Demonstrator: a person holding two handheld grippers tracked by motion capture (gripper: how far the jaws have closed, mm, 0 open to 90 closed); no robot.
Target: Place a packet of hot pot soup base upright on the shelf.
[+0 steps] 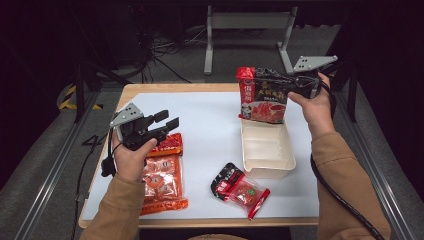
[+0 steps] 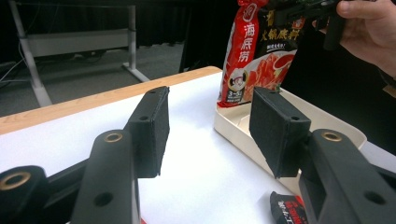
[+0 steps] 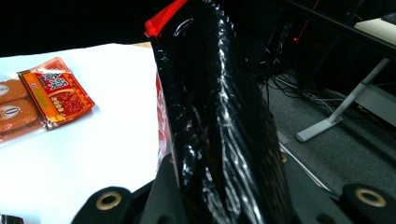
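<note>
A red and black sauce pouch [image 1: 262,97] hangs upright with its lower edge at the far end of a beige plastic tub [image 1: 267,147]. My right gripper [image 1: 289,81] is shut on the pouch's upper right part. In the right gripper view the glossy black pouch [image 3: 219,116] stands edge-on between the jaws. My left gripper [image 1: 162,122] hovers over the table's left side, open, with nothing between its jaws. The left gripper view looks past those open jaws [image 2: 210,126] at the pouch [image 2: 254,56] and the tub [image 2: 327,121].
An orange sausage pack [image 1: 162,182] and a smaller orange packet [image 1: 169,144] lie under my left hand. A small red and black packet [image 1: 240,189] lies near the front edge. The white mat [image 1: 210,125] covers the wooden table. A metal frame [image 1: 247,22] stands on the floor beyond.
</note>
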